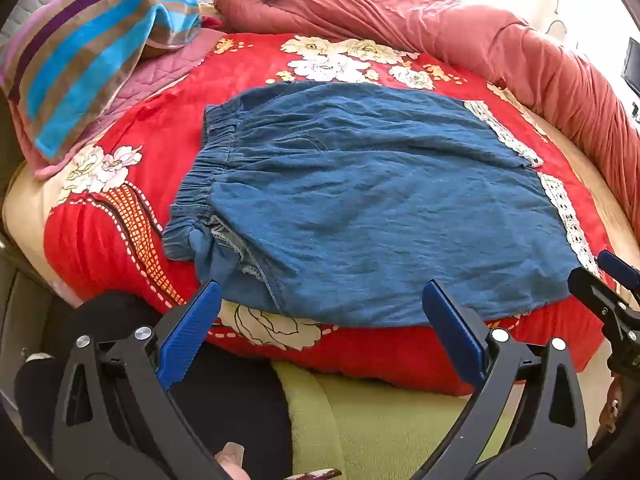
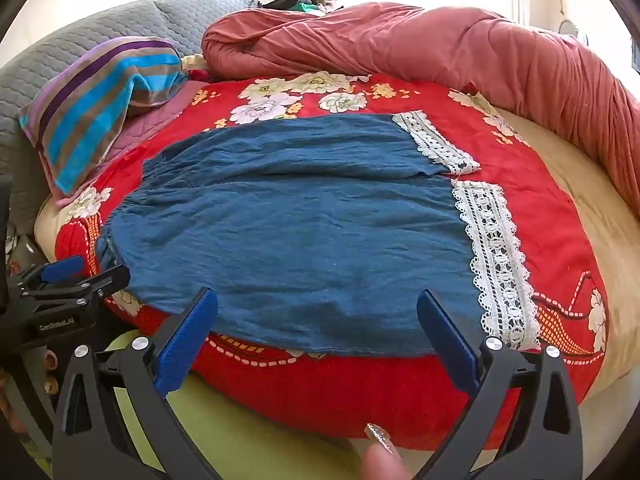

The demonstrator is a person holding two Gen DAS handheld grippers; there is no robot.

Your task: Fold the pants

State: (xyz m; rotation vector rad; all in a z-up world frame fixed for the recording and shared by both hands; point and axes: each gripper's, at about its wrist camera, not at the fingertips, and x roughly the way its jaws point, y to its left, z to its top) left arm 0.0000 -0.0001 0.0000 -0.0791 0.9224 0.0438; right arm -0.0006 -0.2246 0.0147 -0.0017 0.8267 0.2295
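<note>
A: Pants, where?

B: Blue pants (image 1: 360, 200) lie spread flat on the red floral blanket (image 1: 120, 152) on the bed. Elastic waistband (image 1: 204, 176) at the left, 2 white lace hems (image 2: 496, 264) at the right. The 2 legs lie next to each other, far one slightly shorter in view. Near edge of the pants runs along the front edge of the blanket.

A: Left gripper?

B: Left gripper (image 1: 320, 312) has its jaws spread wide, nothing between the blue pads, hovering just above the near edge of the pants by the waistband end. Not touching the cloth as far as I can tell.

A: Right?

B: Right gripper (image 2: 318, 316) is the same, jaws spread wide, empty, over the near edge closer to the lace end. Both point down at the bed.

A: Other stuff?

B: Striped towel (image 1: 92, 52) far left on a purple quilted pillow (image 1: 160, 76), rolled pink-red duvet (image 2: 400, 48) along the back and right, grey quilted headboard (image 2: 80, 40) behind. Green cloth (image 2: 240, 432) below the blanket's front edge. 1 fingertip with a glittery nail (image 2: 378, 436) shows at the bottom of the right wrist view.
</note>
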